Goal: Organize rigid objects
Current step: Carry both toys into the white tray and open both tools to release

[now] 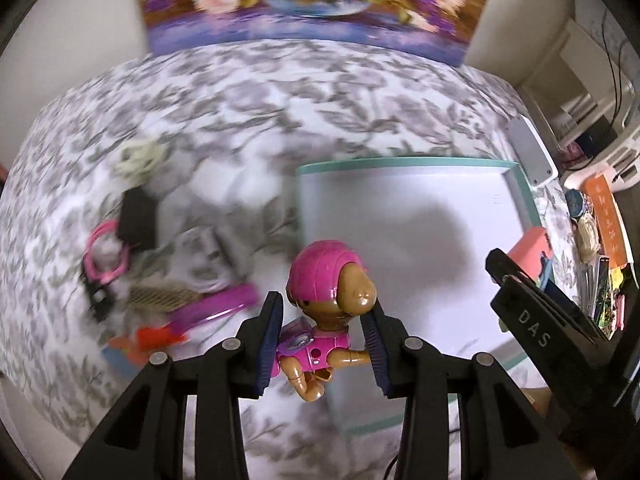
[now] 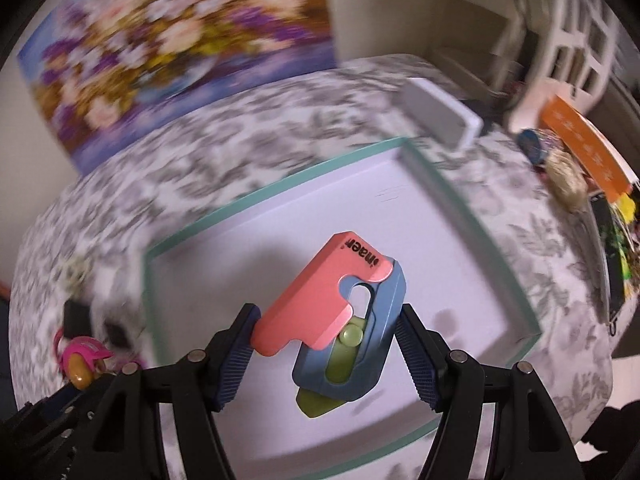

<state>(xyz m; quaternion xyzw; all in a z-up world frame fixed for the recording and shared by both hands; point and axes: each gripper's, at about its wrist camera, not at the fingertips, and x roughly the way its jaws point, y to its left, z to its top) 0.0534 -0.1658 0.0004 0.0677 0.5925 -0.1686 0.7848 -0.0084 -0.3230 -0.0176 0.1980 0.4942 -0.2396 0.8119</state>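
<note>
My left gripper (image 1: pixel 326 344) is shut on a pink-helmeted brown toy dog (image 1: pixel 328 300), held above the left edge of a white tray with a teal rim (image 1: pixel 404 161). My right gripper (image 2: pixel 326 340) is shut on a pink, blue and green plastic gadget (image 2: pixel 344 320), held over the tray's white floor (image 2: pixel 280 236). The toy dog also shows at the far left of the right wrist view (image 2: pixel 82 360). The right gripper's black body (image 1: pixel 560 328) and the gadget (image 1: pixel 534 246) show at the right of the left wrist view.
A heap of small objects lies left of the tray: a purple comb (image 1: pixel 216 308), a pink ring (image 1: pixel 106 256), a black block (image 1: pixel 136 220), a pale flower shape (image 1: pixel 140 156). A white box (image 1: pixel 532 152) and cluttered items (image 1: pixel 604 240) sit to the right. A floral picture (image 1: pixel 312 0) stands behind.
</note>
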